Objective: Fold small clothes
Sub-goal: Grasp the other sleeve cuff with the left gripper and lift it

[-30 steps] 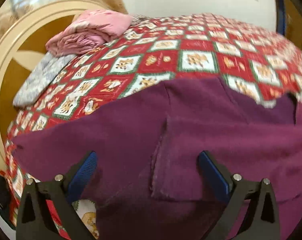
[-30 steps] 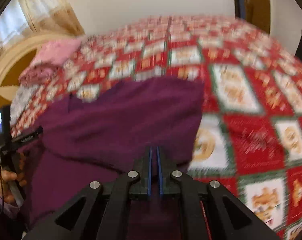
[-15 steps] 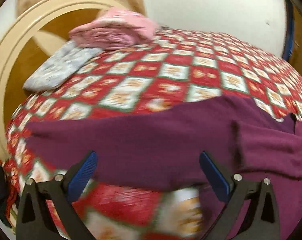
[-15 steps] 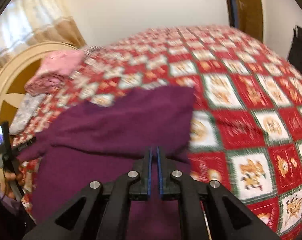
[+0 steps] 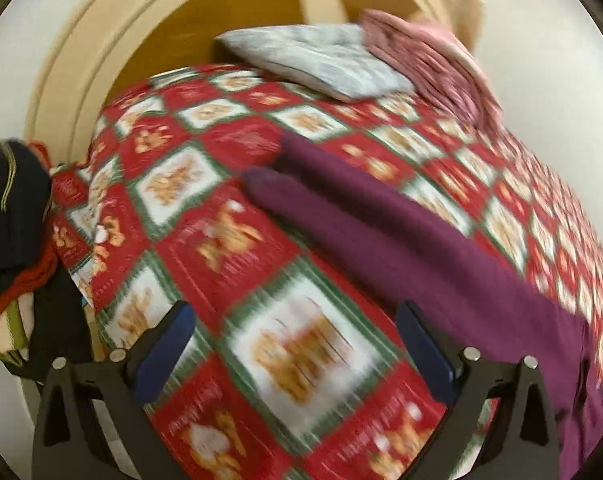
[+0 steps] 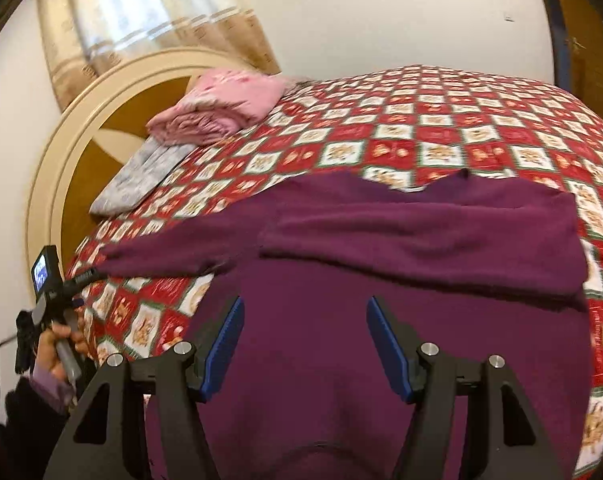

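The right claw [image 6: 305, 344] hangs at the bottom centre of its frame, its blue-padded fingers [image 6: 223, 344] spread apart and holding nothing, poised just above the purple sweater [image 6: 381, 280]. The sweater is a soft, fuzzy knit lying flat on the bed [image 6: 441, 136], filling the lower middle of the frame; one sleeve is folded across the chest as a thick band, the other stretches out towards the left edge. At lower left of that frame the person's left hand [image 6: 57, 344] grips the handle of the other tool. The left claw [image 5: 297, 344] sits at the bottom of its own frame, also spread wide and empty, over the quilted bedspread [image 5: 229, 240] of red and white squares with green borders. There the outstretched sleeve [image 5: 361, 224] runs diagonally from centre to lower right. In the upper part, a grey patterned pillow [image 5: 321, 60] and a folded pink blanket [image 5: 433, 60] lie against the curved cream headboard [image 5: 113, 28].
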### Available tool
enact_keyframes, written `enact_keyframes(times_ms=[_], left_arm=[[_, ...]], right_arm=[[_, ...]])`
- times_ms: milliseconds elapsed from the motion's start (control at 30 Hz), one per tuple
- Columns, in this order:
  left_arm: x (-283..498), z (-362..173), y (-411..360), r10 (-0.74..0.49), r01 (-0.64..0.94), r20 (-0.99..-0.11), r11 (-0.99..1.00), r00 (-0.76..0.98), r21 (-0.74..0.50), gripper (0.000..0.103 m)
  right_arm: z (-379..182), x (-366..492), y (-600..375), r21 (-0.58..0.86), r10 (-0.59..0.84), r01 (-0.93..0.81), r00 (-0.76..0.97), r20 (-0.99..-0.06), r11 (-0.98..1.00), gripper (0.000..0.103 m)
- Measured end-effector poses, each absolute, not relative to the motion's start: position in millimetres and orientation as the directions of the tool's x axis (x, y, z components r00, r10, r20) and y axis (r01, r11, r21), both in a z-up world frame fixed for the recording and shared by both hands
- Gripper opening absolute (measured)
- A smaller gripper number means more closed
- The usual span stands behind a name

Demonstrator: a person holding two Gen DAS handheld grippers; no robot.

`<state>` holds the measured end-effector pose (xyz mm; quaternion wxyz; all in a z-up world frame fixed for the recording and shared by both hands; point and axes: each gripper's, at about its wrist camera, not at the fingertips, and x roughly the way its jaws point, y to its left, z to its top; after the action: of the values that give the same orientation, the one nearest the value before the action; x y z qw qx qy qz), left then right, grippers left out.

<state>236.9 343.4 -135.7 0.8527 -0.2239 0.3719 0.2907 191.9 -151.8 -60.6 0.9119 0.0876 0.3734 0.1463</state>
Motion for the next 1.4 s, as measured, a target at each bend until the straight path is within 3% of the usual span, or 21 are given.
enact_keyframes(times_ms=[100,300,767,867,1067,1167,1233,1333,1400], left_arm=[[248,-137,353,0.356,-0.678,-0.766,0.722,0.535,-0.138,0.088],[265,-140,371,0.343,-0.702,-0.766,0.686,0.544,-0.192,0.088],[295,-158,358,0.369,-0.704,-0.777,0.698,0.51,-0.131,0.088],[297,-158,357,0.385,-0.697,-0.767,0.709,0.513,-0.111,0.084],[301,-156,357,0.362,-0.673,-0.758,0.728,0.543,-0.134,0.06],[301,-155,360,0.328,-0.667,-0.757,0.722,0.565,-0.185,0.042],[293,-155,367,0.292,-0.672,-0.75,0.693,0.593,-0.262,0.019],[279,-159,380,0.218,-0.667,-0.731,0.627,0.647,-0.403,0.012],[277,-160,382,0.197,-0.655,-0.722,0.621,0.663,-0.431,0.011]], right_arm=[[-59,192,-137,0.22,0.308,-0.216,0.687,-0.658,0.951,0.065],[-54,191,-140,0.219,0.306,-0.214,0.691,-0.655,0.952,0.065],[-59,192,-133,0.201,0.289,-0.208,0.67,-0.684,0.957,0.065],[-60,191,-133,0.209,0.29,-0.202,0.666,-0.687,0.957,0.065],[-67,192,-131,0.223,0.288,-0.183,0.649,-0.704,0.957,0.065],[-67,191,-132,0.229,0.289,-0.177,0.649,-0.704,0.957,0.065],[-66,190,-132,0.232,0.29,-0.175,0.652,-0.701,0.957,0.065],[-65,188,-134,0.24,0.29,-0.168,0.653,-0.699,0.956,0.065],[-65,186,-136,0.247,0.293,-0.164,0.653,-0.699,0.955,0.065]])
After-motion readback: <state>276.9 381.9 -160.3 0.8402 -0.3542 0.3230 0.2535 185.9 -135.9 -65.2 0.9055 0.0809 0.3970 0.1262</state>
